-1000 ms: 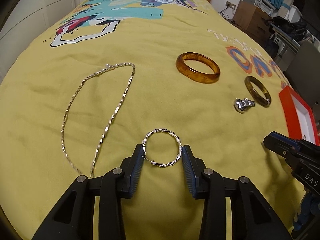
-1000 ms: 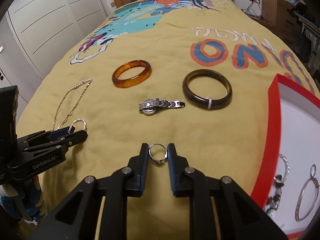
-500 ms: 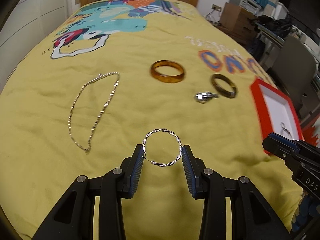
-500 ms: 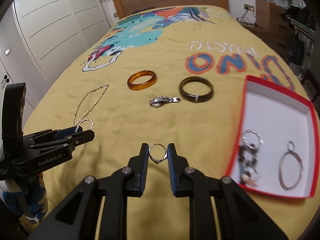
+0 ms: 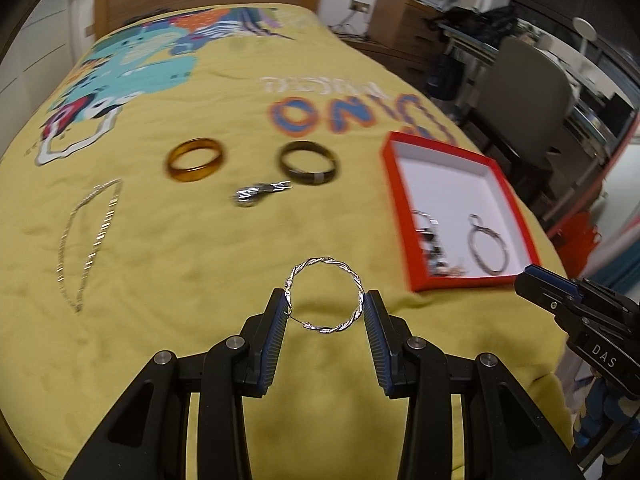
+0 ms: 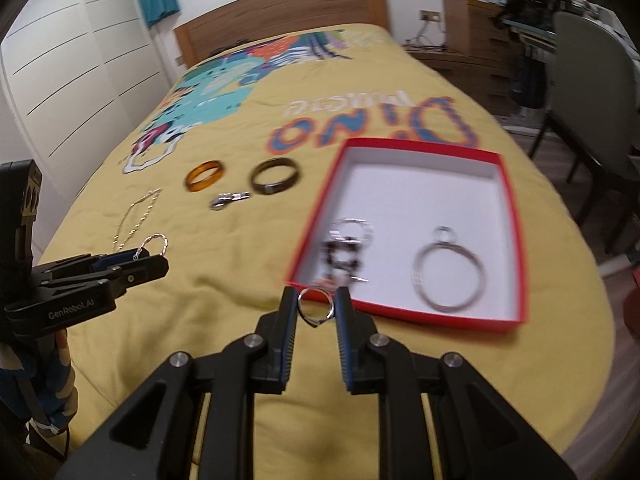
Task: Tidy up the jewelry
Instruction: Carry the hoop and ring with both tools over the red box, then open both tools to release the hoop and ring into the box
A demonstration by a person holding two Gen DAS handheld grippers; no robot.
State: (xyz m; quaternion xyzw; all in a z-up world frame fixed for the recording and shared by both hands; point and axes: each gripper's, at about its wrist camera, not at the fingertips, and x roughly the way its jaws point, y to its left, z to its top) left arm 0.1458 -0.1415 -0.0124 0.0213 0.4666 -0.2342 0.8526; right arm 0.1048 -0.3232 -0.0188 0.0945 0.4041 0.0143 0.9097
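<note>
**Two rings in the air, one red box waiting**

Both claws are loaded and held up over the yellow bedspread (image 5: 168, 288). The left claw (image 5: 325, 307) pinches a twisted silver hoop (image 5: 325, 301) across its width, one pad on each side, so the thin wire sits flat between them and does not swing. The right claw (image 6: 315, 309) is pressed onto a small silver ring (image 6: 315, 307) the same way, gripped at its sides with the pointed part hanging down.

The ring hangs just at the near edge of the red box (image 6: 516, 248), which lies open on the bed with a large hoop (image 6: 450, 276) and a tangle of dark pieces (image 6: 344, 252) already on its white floor. That looks like the collecting place, so I judge both claws are carrying toward it.

Lying loose on the bedspread are an amber bangle (image 5: 195, 160), a dark bangle (image 5: 308, 162), a silver watch (image 5: 256, 194) and a chain necklace (image 5: 86, 236), well apart from the box.
</note>
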